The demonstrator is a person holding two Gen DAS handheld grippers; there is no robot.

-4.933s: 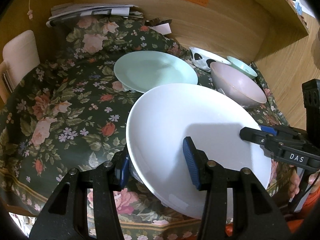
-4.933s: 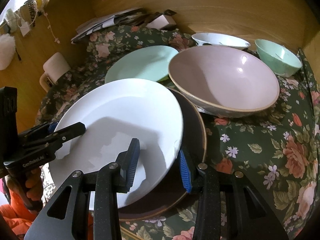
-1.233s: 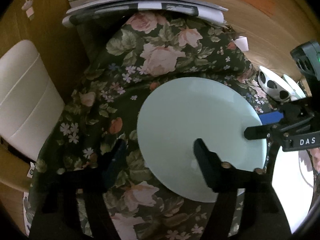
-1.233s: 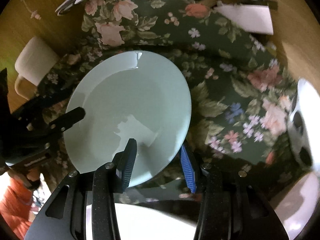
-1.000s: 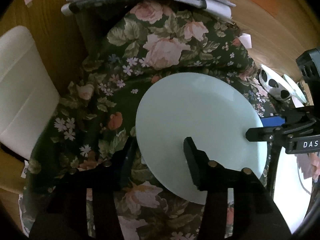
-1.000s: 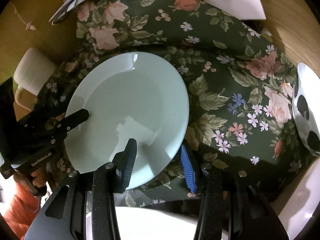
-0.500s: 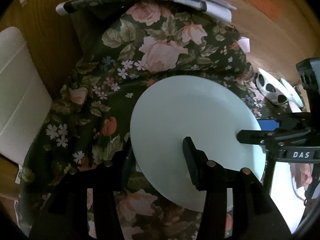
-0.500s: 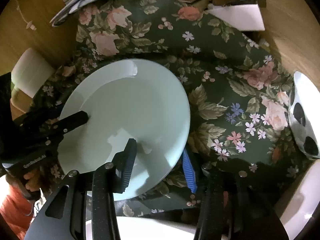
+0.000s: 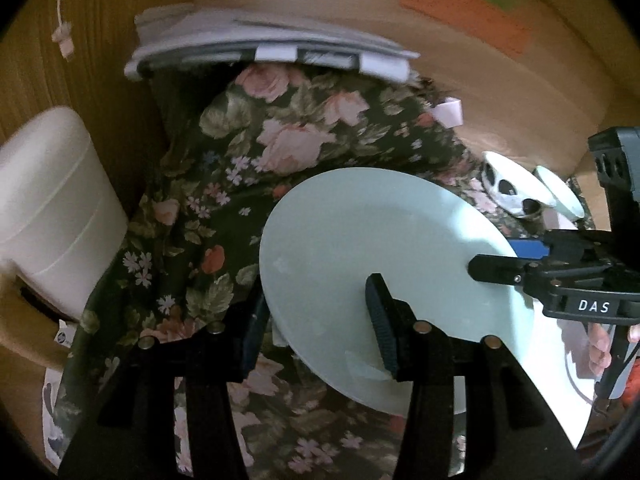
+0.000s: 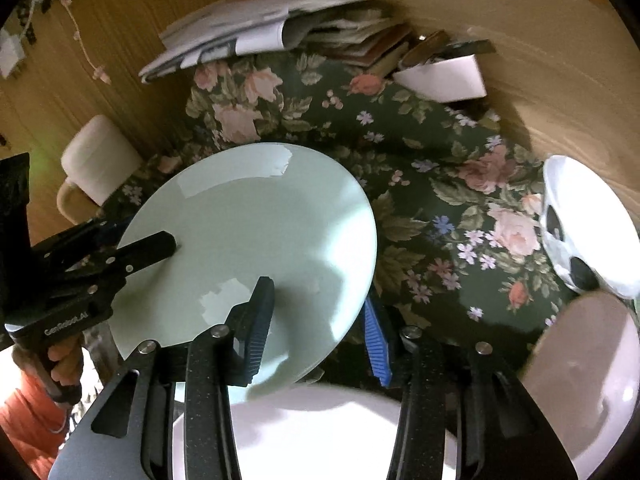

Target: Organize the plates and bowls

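Mint-green plate [image 9: 376, 240] sits tilted above the floral desk [image 9: 224, 208], grasped on opposite rims: the left hand-held gripper [image 9: 316, 320] clenches its near-left edge, the right hand-held gripper [image 10: 320, 320] its near-right edge. A white plate [image 10: 320, 432] lies beneath, nearer.

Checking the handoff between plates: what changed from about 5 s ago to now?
Both grippers let go of the white plate, now lying near the table edge, and took hold of the mint plate: left gripper and right gripper each have their jaws on opposite edges of its rim. It is now tilted, apparently lifted toward the white plate. The pink bowl, spotted bowl and floral cloth stayed put.
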